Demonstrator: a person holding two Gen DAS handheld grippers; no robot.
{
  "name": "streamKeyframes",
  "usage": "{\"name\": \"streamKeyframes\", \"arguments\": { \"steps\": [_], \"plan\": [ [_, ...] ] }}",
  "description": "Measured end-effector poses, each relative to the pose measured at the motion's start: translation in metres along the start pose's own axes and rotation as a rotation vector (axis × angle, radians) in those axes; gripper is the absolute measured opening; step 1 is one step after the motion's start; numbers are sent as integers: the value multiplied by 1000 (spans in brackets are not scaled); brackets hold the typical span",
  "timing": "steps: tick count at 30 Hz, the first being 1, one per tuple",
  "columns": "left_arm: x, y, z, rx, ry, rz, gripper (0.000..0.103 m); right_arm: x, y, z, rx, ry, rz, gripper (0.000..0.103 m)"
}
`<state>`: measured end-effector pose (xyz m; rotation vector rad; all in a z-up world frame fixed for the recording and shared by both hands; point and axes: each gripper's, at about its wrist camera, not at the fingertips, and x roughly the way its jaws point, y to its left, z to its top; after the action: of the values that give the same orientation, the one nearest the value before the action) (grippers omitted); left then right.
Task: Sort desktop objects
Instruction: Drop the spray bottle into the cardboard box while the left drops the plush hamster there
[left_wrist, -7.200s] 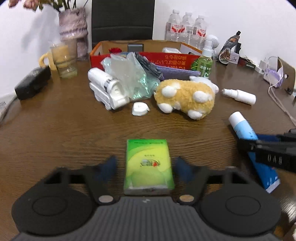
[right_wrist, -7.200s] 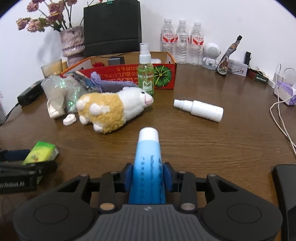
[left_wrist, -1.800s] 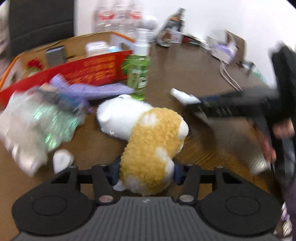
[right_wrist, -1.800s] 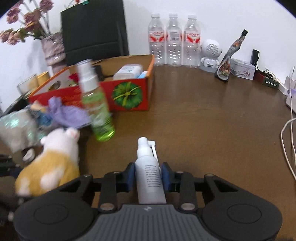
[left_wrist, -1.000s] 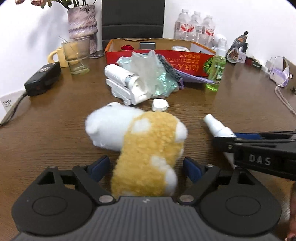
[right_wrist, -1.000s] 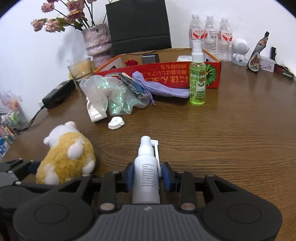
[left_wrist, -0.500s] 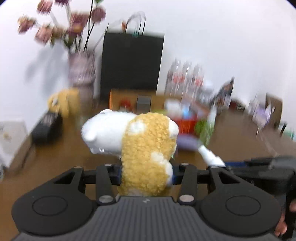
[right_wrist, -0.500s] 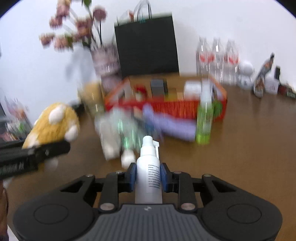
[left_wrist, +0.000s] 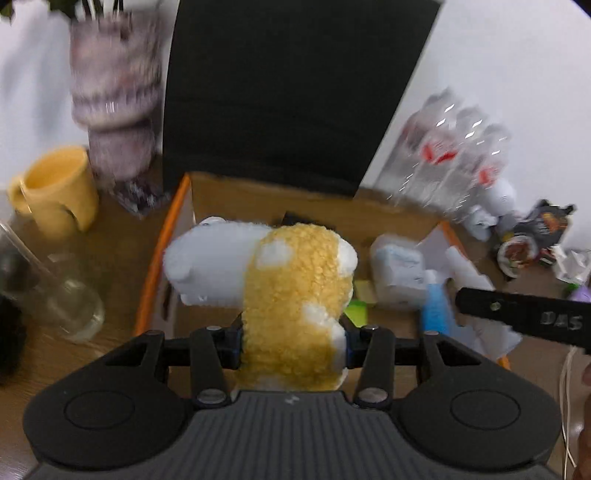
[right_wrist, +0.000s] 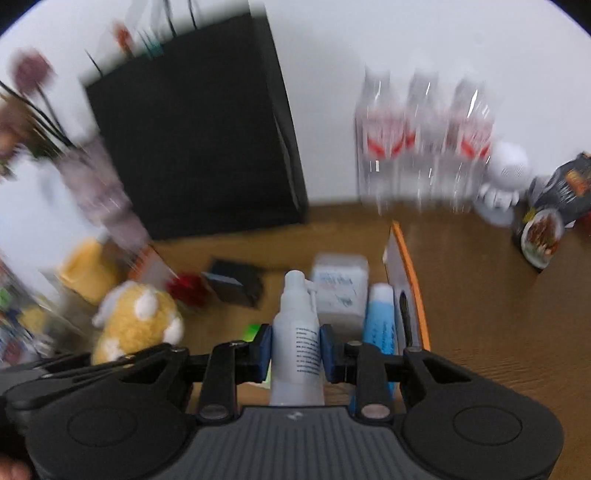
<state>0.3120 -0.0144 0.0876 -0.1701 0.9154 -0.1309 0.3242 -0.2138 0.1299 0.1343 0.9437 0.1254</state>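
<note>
Left wrist view: the left tool is clamped on the plush, held above the open box. The plush's long axis runs away from the camera, and its white head end turns left. Inside the box lie a white pack, a blue tube and a green item, partly hidden.

Right wrist view: the right tool is clamped on the spray bottle, also above the box. The bottle's long axis lies along the fingers, nozzle end pointing away from the camera. Below it the box holds the white pack, the blue tube against the right wall, a black block and a red item. The left tool with the plush shows at the left.

Both tools point forward and downward over the box on the desk. The surroundings are blurred.
</note>
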Motion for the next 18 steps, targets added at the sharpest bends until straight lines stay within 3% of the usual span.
{"name": "streamKeyframes", "arguments": {
  "steps": [4,6,9,11,12,15,18],
  "plan": [
    [36,-4,-3,52,82,104,49,49,0,-2,-7,117,-49,26],
    [48,4,-4,44,118,123,59,58,-2,-3,13,171,-46,27],
    [44,12,-8,43,125,108,63,50,2,2,-16,133,-111,44],
    [36,13,-8,28,117,86,69,43,2,4,-16,125,-103,50],
    [29,12,-6,16,108,75,84,39,3,3,-10,129,-92,51],
    [5,7,-3,46,62,59,103,29,7,-1,-8,142,-76,56],
    [-14,2,-3,101,38,66,103,15,15,-11,-14,132,-74,69]
  ]
}}
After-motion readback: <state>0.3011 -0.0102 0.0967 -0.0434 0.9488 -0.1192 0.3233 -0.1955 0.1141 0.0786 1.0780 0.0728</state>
